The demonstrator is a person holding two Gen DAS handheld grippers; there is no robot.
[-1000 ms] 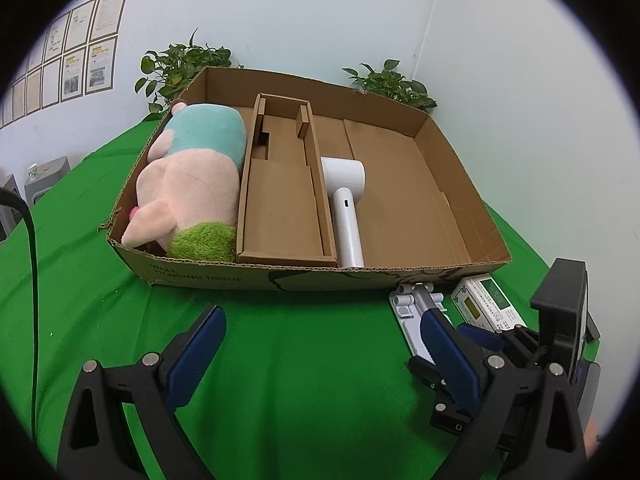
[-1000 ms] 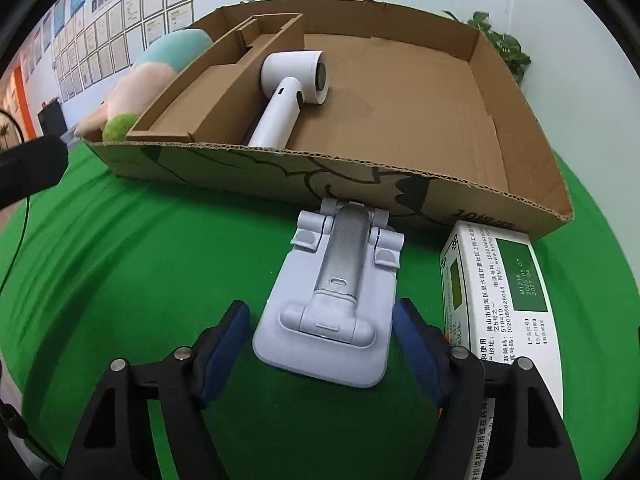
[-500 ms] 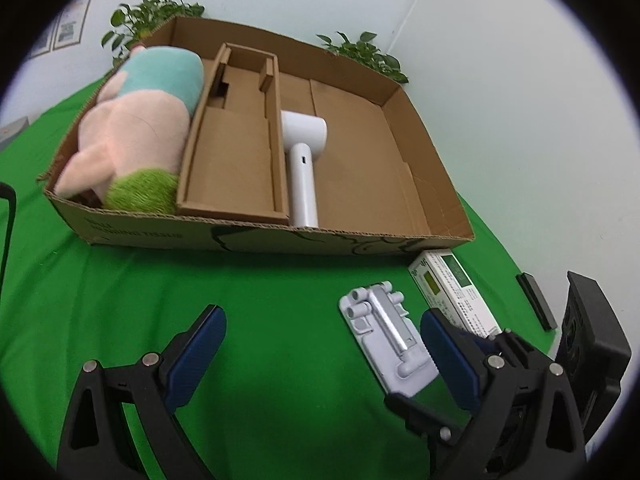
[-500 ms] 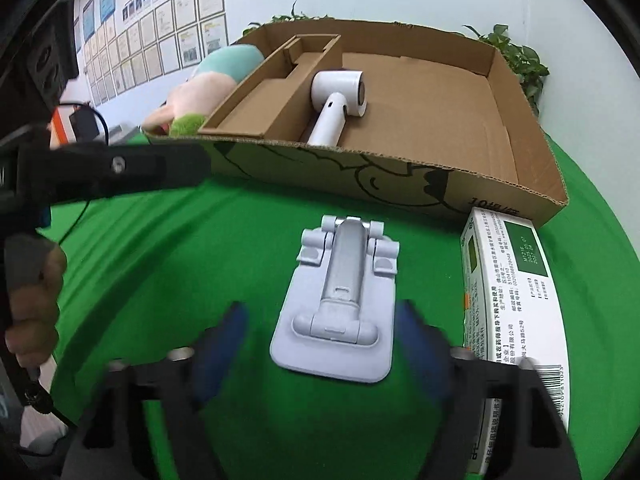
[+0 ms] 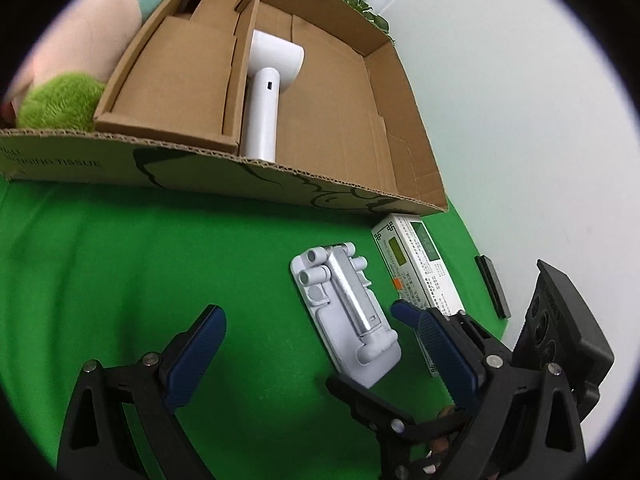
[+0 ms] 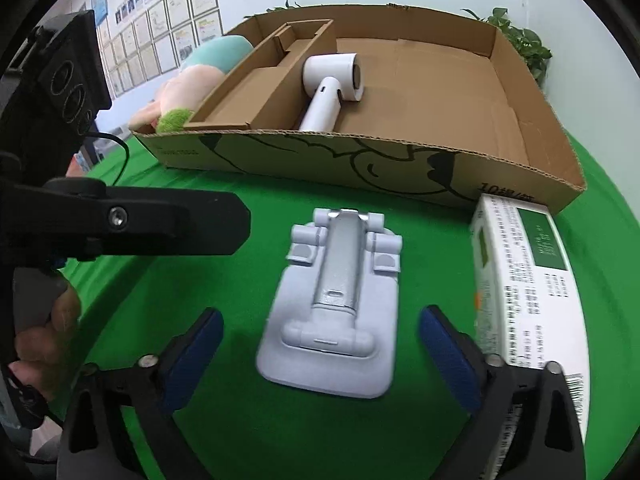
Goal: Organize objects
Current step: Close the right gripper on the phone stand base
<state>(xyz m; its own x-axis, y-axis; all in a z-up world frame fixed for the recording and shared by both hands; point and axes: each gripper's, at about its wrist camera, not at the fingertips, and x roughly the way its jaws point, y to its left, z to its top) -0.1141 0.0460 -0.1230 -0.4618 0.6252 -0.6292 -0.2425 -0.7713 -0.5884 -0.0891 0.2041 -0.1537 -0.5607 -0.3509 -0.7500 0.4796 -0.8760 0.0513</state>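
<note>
A white folding phone stand (image 6: 332, 308) lies flat on the green cloth, in front of a shallow cardboard box (image 6: 360, 160); it also shows in the left wrist view (image 5: 348, 316). My right gripper (image 6: 320, 356) is open and empty, its fingers either side of the stand's near end. My left gripper (image 5: 312, 344) is open and empty, just left of the stand. A white and green carton (image 6: 520, 276) lies right of the stand. In the box lie a white hair dryer (image 6: 332, 88), a cardboard insert (image 5: 172, 72) and a plush toy (image 5: 68, 80).
A thin black bar (image 5: 492, 286) lies on the cloth by the white wall at the right. Potted plants (image 6: 524, 48) stand behind the box. The left gripper's body (image 6: 120, 220) crosses the left side of the right wrist view.
The left gripper has swung right and closer to the box and stand. The right gripper has pulled back and risen a little, staying open around the stand.
</note>
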